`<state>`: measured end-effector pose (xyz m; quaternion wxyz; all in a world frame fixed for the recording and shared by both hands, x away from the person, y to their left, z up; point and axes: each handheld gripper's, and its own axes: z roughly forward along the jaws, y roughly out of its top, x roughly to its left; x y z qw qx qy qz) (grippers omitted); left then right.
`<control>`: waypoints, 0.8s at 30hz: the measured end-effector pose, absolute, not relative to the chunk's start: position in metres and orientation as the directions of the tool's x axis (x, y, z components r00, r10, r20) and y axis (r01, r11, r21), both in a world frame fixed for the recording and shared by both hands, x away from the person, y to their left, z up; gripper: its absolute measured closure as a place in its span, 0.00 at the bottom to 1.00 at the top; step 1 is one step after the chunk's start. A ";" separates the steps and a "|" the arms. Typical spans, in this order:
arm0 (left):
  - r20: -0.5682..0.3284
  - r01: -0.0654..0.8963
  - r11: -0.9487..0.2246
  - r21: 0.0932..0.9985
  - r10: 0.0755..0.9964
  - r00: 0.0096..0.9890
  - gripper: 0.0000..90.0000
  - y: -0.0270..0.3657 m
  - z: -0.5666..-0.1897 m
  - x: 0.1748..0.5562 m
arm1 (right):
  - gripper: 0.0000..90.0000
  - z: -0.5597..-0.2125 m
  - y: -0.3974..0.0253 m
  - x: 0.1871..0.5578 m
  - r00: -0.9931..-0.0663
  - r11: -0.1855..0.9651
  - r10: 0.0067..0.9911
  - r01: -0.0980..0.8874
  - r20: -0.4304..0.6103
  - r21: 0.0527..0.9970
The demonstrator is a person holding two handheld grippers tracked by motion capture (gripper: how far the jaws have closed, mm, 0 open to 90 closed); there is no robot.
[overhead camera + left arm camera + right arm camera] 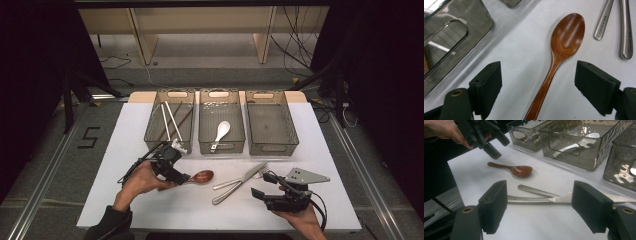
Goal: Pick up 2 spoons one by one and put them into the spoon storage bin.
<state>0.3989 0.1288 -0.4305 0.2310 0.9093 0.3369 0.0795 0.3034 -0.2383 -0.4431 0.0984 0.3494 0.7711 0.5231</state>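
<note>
The spoon (566, 37) is glossy brown wood, lying flat on the white bench (130, 200), its handle between the left gripper's (180, 176) open fingers (487, 86), untouched. A knife (239, 183) and fork (240, 179) lie just right. The right gripper (260, 186) is open near them. Three bins (272, 122) line the far edge.

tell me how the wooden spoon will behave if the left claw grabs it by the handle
The wooden spoon looks rigid, so it should lift without bending. Its glossy finish and narrow handle could let it slip or twist between the left claw's open jaws. The heavier bowl end may dip.
</note>
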 end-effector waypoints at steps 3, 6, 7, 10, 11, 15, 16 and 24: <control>-0.001 0.570 -0.687 0.451 0.638 0.770 0.24 0.127 -0.434 0.398 | 0.33 -0.443 -0.238 0.304 -0.736 0.208 0.642 0.437 0.214 0.875; 0.011 0.565 -0.705 0.429 0.630 0.777 0.25 0.126 -0.438 0.398 | 0.33 -0.443 -0.238 0.304 -0.736 0.211 0.642 0.437 0.213 0.874; 0.022 0.556 -0.721 0.414 0.619 0.785 0.25 0.125 -0.439 0.398 | 0.33 -0.443 -0.238 0.304 -0.736 0.211 0.642 0.437 0.213 0.874; 0.025 0.545 -0.739 0.395 0.602 0.798 0.27 0.124 -0.442 0.397 | 0.33 -0.443 -0.237 0.303 -0.737 0.211 0.642 0.436 0.213 0.875; 0.028 0.542 -0.743 0.393 0.599 0.800 0.28 0.124 -0.442 0.397 | 0.33 -0.443 -0.238 0.303 -0.736 0.211 0.642 0.436 0.213 0.875; 0.025 0.524 -0.764 0.375 0.574 0.819 0.32 0.122 -0.445 0.396 | 0.33 -0.443 -0.238 0.304 -0.737 0.212 0.642 0.436 0.212 0.875; 0.025 0.523 -0.767 0.372 0.572 0.820 0.33 0.121 -0.446 0.396 | 0.33 -0.443 -0.238 0.303 -0.738 0.213 0.641 0.435 0.211 0.875; 0.038 0.489 -0.807 0.332 0.529 0.848 0.41 0.119 -0.453 0.396 | 0.33 -0.443 -0.237 0.303 -0.738 0.213 0.641 0.435 0.211 0.875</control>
